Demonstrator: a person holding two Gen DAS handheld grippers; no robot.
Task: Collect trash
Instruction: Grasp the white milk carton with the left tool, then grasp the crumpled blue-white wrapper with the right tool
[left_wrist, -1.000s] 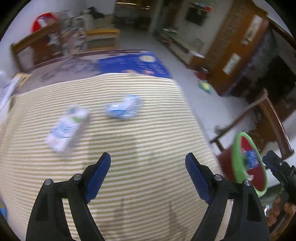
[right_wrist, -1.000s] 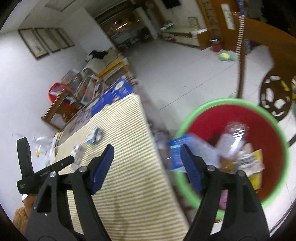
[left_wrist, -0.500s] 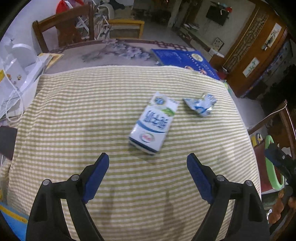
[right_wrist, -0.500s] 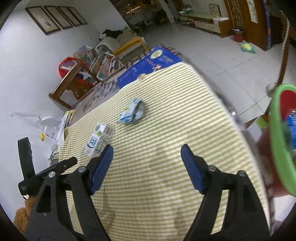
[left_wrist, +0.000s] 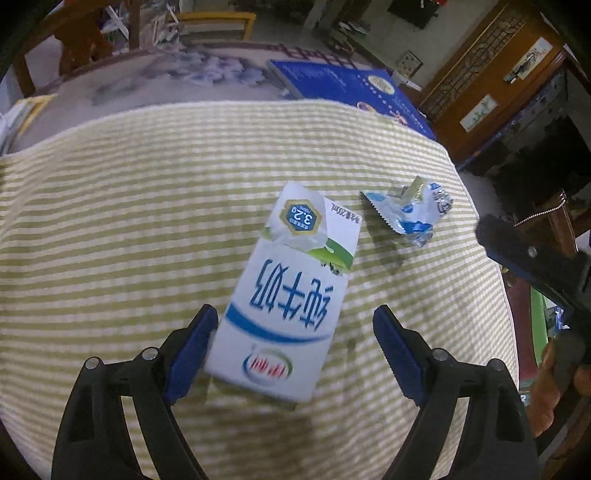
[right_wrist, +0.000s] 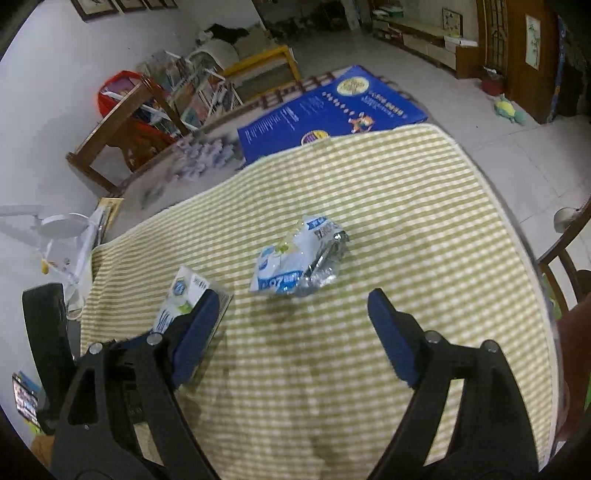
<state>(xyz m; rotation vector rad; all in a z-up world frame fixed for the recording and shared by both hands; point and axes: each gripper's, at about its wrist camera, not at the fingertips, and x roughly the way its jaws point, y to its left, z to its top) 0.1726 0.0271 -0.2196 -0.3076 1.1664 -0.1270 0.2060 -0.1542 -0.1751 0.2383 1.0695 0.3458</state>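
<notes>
A white and blue milk carton (left_wrist: 291, 291) lies flat on the green-striped tablecloth (left_wrist: 129, 221). My left gripper (left_wrist: 295, 336) is open and straddles the carton's near end, the blue pads apart from its sides. To the carton's right lies a crumpled white and blue wrapper (left_wrist: 410, 210). In the right wrist view the same wrapper (right_wrist: 299, 262) lies ahead of my right gripper (right_wrist: 291, 325), whose jaws are opening with nothing between them. The carton (right_wrist: 184, 295) shows partly behind its left finger.
A blue flat box (right_wrist: 328, 107) lies at the table's far end. A green-rimmed red bin (left_wrist: 539, 314) shows past the table's right edge, beside a wooden chair (right_wrist: 565, 266). A white lamp (right_wrist: 62, 229) stands at the left. Wooden chairs (right_wrist: 122, 136) and clutter stand beyond.
Both grippers swung away from the red bin and came in over the table. The left one dropped toward the milk carton until it straddles it. The right one now faces the crumpled wrapper.
</notes>
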